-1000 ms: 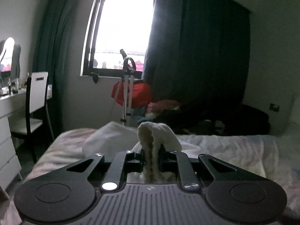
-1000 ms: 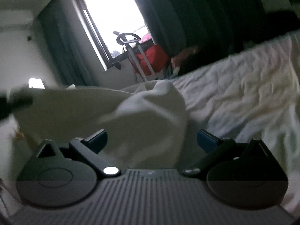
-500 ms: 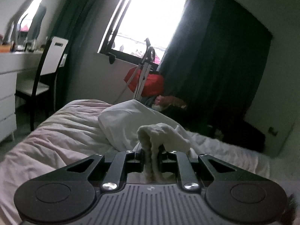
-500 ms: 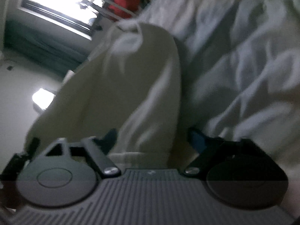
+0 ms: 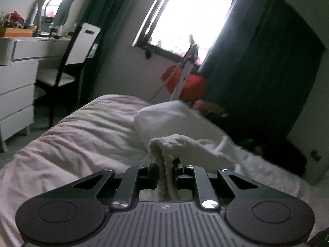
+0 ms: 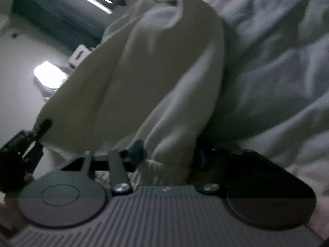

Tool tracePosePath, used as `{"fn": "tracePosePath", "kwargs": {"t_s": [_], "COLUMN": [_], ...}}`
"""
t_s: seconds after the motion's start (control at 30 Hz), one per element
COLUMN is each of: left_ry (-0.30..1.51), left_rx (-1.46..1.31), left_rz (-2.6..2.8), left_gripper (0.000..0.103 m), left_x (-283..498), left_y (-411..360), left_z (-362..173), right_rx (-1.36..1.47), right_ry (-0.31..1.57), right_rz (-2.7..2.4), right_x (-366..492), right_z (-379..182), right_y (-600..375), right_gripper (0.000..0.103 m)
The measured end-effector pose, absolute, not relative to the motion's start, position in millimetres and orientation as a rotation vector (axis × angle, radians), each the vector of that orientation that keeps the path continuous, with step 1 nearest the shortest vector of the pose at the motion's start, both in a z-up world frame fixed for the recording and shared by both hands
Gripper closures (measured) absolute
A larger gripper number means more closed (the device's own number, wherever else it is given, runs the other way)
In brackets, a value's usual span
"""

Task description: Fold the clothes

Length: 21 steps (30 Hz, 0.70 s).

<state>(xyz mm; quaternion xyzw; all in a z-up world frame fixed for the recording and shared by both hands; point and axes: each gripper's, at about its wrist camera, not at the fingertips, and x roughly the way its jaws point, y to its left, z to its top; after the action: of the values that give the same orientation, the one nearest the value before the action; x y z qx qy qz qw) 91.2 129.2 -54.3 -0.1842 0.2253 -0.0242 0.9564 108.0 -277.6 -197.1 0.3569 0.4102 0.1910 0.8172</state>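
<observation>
- Two grippers: the left gripper [image 5: 166, 171] at lower centre, the right gripper [image 6: 170, 154] at lower centre.
- One cream garment [image 6: 148, 78].
- One bed [image 5: 78, 135].
- One chair [image 5: 67, 61], upper left.
- One window [image 5: 189, 14], top centre.
</observation>
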Motion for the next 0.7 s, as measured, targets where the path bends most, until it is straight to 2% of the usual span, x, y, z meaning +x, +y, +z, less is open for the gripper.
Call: {"fn": "tracePosePath", "kwargs": {"t_s": [0.1,0.13,0.23,0.4,0.47,0.53,0.67,0.7], "left_ry": [0.477,0.482,0.497,0.58,0.61,0.618,0.615,0.611], "left_rx": [-0.369,-0.367,-0.375,-0.446,-0.463,-0.446,-0.416,-0.412], "left_rz": [-0.048,-0.049,-0.056,-0.048,-0.039,-0.013,-0.006,-0.011], "left_gripper": [0.088,0.087,0.086,0.082,0.08,0.072,0.068,0.064], "left_x": [93.7,94.0,93.5,95.5,96.9,98.5,102.1,103.5], "left_y": [131.1,131.5,132.5,138.5,140.5,140.8,136.5,135.2], "left_z": [-58.0,-59.0,-60.2,-66.8,-70.9,-73.8,-77.5,-78.2], "right_rx": [0.8,0.807,0.801,0.694,0.699,0.719,0.763,0.773], "right_ry": [0.863,0.851,0.793,0.668,0.689,0.73,0.823,0.84], "right_rz": [0.401,0.399,0.411,0.452,0.454,0.442,0.41,0.404], "right_x": [106.3,104.7,95.0,81.7,85.9,90.3,97.1,98.2], "right_z": [-192.4,-189.5,-173.4,-136.9,-139.1,-147.2,-165.5,-168.8], "right_y": [-282.5,-283.8,-287.2,-296.4,-298.5,-300.8,-308.8,-310.6], "right_gripper": [0.064,0.072,0.081,0.081,0.081,0.081,0.08,0.08]}}
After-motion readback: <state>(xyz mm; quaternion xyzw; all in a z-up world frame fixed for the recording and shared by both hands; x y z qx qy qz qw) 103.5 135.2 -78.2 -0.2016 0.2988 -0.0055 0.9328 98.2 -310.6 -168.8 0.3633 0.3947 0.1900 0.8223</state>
